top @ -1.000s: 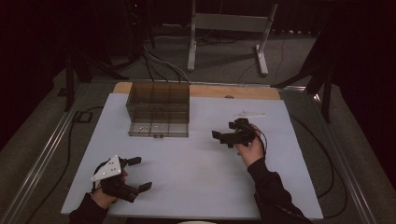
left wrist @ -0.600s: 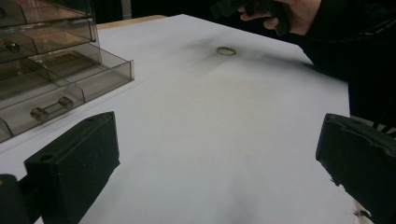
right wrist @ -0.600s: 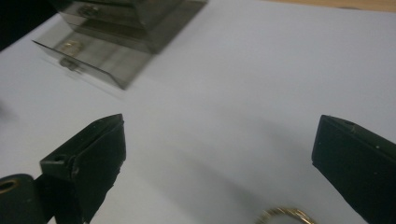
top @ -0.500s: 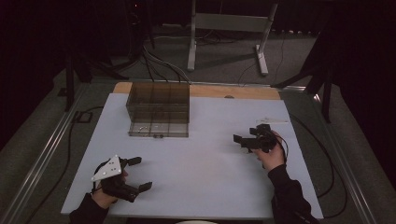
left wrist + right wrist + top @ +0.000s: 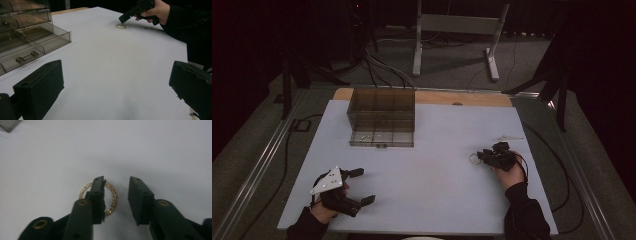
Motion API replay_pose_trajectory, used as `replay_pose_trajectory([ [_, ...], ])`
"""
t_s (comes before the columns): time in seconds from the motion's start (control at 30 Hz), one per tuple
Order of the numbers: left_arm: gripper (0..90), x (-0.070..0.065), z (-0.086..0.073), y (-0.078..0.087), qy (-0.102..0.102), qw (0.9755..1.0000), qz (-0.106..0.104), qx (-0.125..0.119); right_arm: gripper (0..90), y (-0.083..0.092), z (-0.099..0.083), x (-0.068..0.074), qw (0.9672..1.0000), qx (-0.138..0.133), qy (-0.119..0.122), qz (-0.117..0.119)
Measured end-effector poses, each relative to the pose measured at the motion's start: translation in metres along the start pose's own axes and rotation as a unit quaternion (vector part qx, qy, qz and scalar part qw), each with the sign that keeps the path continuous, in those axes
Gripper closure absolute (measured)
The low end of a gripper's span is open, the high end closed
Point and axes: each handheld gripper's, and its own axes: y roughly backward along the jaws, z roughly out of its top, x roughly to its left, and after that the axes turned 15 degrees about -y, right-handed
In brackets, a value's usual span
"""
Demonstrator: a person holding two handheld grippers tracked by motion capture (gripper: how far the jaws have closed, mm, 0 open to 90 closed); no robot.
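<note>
A gold, studded ring (image 5: 114, 196) lies flat on the white table (image 5: 437, 190), right of the middle (image 5: 474, 159). My right gripper (image 5: 116, 181) hangs low over it, pointing down. Its jaws have just been closing and still stand apart. One jaw covers the ring's middle, and the ring's edge lies in the gap, untouched by the pads. The left gripper view shows the ring (image 5: 121, 26) just under the right gripper (image 5: 124, 18). My left gripper (image 5: 363, 186) rests at the table's front left, open and holding nothing (image 5: 115, 82).
A smoky clear drawer unit (image 5: 382, 117) stands at the back left of the table, its low drawer pulled out (image 5: 22, 32). A thin pale object (image 5: 507, 138) lies behind the right hand. A wooden strip (image 5: 432, 97) edges the back.
The right hand has moved right, nearer the front edge and down to the ring, and its jaws have narrowed. The left hand has stayed put.
</note>
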Motion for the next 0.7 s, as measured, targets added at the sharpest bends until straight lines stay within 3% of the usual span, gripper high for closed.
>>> replay_pose_trajectory([
  [0.17,0.5,0.000,0.000,0.000,-0.001,1.0000,-0.001,-0.001,73.7,-0.006,-0.002,0.004,0.9994,0.013,0.021,-0.023],
  [0.37,0.5,0.000,0.001,0.001,-0.002,1.0000,-0.001,-0.003,86.2,-0.008,-0.003,0.009,0.9980,0.010,0.040,-0.048],
  [0.7,0.5,-0.001,0.001,0.000,-0.002,1.0000,-0.001,-0.003,87.4,-0.006,0.002,0.012,1.0000,0.008,0.001,0.003],
])
